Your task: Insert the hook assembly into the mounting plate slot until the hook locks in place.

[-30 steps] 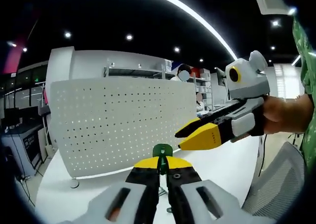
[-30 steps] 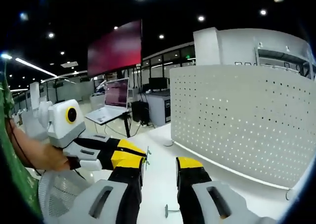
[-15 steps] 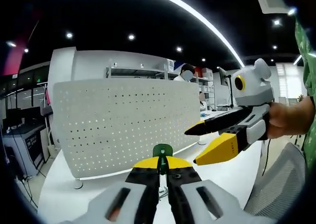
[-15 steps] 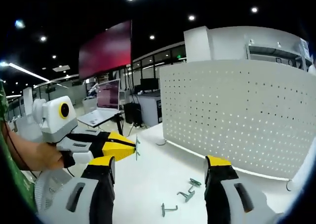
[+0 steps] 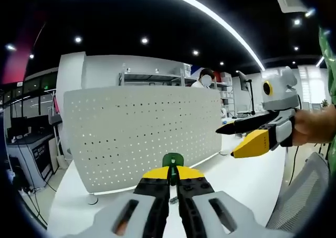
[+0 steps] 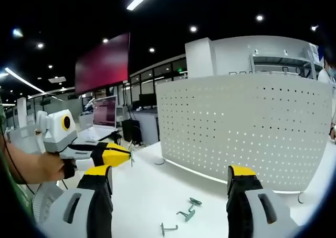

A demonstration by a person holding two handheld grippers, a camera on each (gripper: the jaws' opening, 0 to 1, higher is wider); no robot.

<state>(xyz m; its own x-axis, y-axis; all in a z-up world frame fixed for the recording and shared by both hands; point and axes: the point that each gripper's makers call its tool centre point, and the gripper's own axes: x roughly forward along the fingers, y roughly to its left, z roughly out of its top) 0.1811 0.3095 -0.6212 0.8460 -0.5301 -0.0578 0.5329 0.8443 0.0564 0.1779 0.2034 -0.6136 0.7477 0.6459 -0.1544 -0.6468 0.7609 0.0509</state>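
Note:
My left gripper [image 5: 172, 174] is shut on a small green hook [image 5: 172, 161] that pokes up between its yellow tips. Behind it stands the white perforated mounting plate [image 5: 142, 135], upright on the white table. My right gripper [image 5: 227, 141] enters from the right, open and holding nothing. In the right gripper view, the right gripper [image 6: 170, 177] has its jaws spread wide. The left gripper [image 6: 125, 156] is at the left of that view, with the green hook [image 6: 132, 155] at its tip. The mounting plate [image 6: 247, 127] is ahead on the right.
Several loose green hooks [image 6: 188, 211] lie on the white table [image 6: 147, 196] in front of the plate, one nearer [image 6: 168, 228]. A person's hand [image 5: 315, 127] holds the right gripper. A mesh chair back [image 5: 299, 196] is at the lower right. Desks and screens [image 6: 105, 112] stand behind.
My right gripper has opened wide and drawn away to the right of the left gripper. The left gripper stays shut on the green hook. Loose hooks on the table have come into view.

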